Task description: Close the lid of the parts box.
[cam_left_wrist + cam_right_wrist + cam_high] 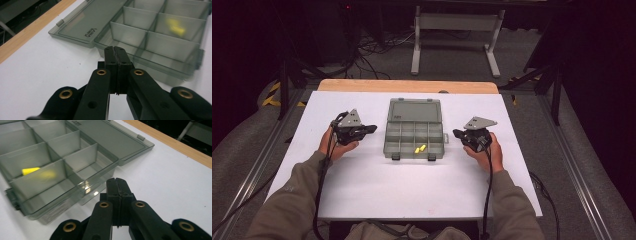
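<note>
A grey see-through compartment box lies in the middle of the white table, its lid swung flat open toward the far side. Two yellow pieces rest in a front compartment, seen too as the yellow pieces and one yellow piece. My left gripper hovers just left of the box, shut and empty, jaws pressed together and aimed at the box wall. My right gripper sits just right of the box, shut with nothing held, close to the box's corner.
The white table top ends at a wooden strip along the far edge. Beyond it stand a white metal frame and floor cables. Cables trail from both grippers over the front edge.
</note>
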A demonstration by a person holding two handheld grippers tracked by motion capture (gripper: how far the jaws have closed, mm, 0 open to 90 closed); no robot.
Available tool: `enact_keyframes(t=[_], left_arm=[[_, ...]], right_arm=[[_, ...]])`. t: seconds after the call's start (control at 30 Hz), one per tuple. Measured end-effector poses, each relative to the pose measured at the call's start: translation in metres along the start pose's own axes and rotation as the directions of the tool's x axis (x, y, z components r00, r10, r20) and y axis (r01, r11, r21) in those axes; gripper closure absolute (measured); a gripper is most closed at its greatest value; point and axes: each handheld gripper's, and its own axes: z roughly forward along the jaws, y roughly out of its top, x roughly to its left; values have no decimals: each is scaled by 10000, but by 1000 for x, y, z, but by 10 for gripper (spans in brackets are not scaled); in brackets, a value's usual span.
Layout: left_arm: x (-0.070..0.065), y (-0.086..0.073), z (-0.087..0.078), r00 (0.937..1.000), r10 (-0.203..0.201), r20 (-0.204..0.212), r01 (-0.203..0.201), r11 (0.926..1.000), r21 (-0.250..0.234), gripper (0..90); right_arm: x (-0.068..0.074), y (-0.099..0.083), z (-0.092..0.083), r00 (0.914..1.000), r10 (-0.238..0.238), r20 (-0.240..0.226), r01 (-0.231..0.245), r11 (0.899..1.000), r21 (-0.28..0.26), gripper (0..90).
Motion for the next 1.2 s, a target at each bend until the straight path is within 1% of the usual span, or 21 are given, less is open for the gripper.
enact_keyframes(t=[0.03, 0.07, 0.17, 0.2, 0.27, 0.37, 0.4, 0.47, 0.5, 0.6, 0.63, 0.67, 0.77, 0.8, 0.83, 0.87, 0.93, 1.07, 1.1, 1.17, 1.2], left_arm=[[0, 0, 0, 10000, 0, 0, 0, 10000, 0, 898], [3, 2, 3, 10000, -14, -3, 14, 10000, 30, 898], [11, 10, 15, 9999, 34, -161, -29, 9996, 265, 898], [12, 12, 17, 9999, -55, -122, 58, 9996, 280, 898], [18, 18, 23, 9996, 7, -272, 5, 9990, 448, 898], [22, 20, 28, 9993, -150, -347, 166, 9988, 467, 898], [25, 22, 30, 9990, -225, -390, 245, 9984, 500, 898], [29, 23, 37, 9980, -360, -512, 389, 9975, 582, 898], [31, 23, 40, 9979, -377, -524, 409, 9973, 615, 898], [35, 24, 49, 9968, -473, -647, 529, 9948, 870, 898], [36, 24, 52, 9966, -497, -654, 559, 9936, 977, 898], [37, 24, 54, 9962, -523, -695, 595, 9927, 1049, 897], [38, 24, 57, 9955, -594, -733, 671, 9919, 1077, 898], [41, 24, 63, 9948, -610, -819, 713, 9890, 1295, 898], [43, 24, 65, 9944, -632, -845, 745, 9876, 1379, 898], [43, 24, 68, 9939, -660, -885, 783, 9865, 1436, 898], [44, 22, 73, 9936, -681, -906, 828, 9821, 1694, 898], [45, 15, 86, 9920, -747, -1016, 948, 9730, 2105, 898], [45, 15, 86, 9920, -747, -1016, 948, 9730, 2105, 898], [45, 11, 89, 9910, -841, -1046, 1064, 9672, 2305, 898], [47, 9, 90, 9907, -861, -1056, 1085, 9675, 2285, 898]], right_arm=[[-2, 2, 2, 10000, 49, 20, -49, 10000, 13, 900], [-2, 2, 2, 10000, 49, 20, -49, 10000, 13, 900], [-11, 11, 8, 9998, 205, 82, -206, 9997, 120, 900], [-13, 14, 10, 9998, 202, 91, -203, 9997, 166, 900], [-22, 20, 15, 9980, 629, 1, -629, 9979, 130, 900], [-29, 25, 21, 9971, 741, 200, -746, 9969, 268, 900], [-29, 25, 21, 9971, 741, 200, -746, 9969, 268, 900], [-36, 32, 30, 9963, 778, 356, -797, 9953, 547, 900], [-37, 33, 31, 9961, 813, 350, -832, 9949, 567, 900], [-40, 40, 38, 9966, 593, 574, -636, 9950, 768, 900], [-41, 41, 41, 9964, 626, 567, -673, 9940, 866, 900], [-43, 43, 44, 9954, 815, 505, -861, 9916, 968, 900], [-42, 47, 49, 9959, 737, 530, -787, 9919, 1001, 900], [-42, 47, 49, 9959, 737, 530, -787, 9919, 1001, 900], [-43, 51, 63, 9968, 465, 648, -555, 9879, 1446, 900], [-45, 51, 67, 9961, 620, 624, -707, 9864, 1486, 900], [-46, 52, 70, 9956, 671, 647, -765, 9850, 1549, 900], [-49, 52, 86, 9961, 562, 680, -687, 9777, 1983, 900], [-49, 52, 86, 9961, 562, 680, -687, 9777, 1983, 900], [-49, 50, 95, 9961, 376, 792, -554, 9702, 2358, 900], [-48, 48, 99, 9971, 364, 671, -523, 9661, 2530, 900]])
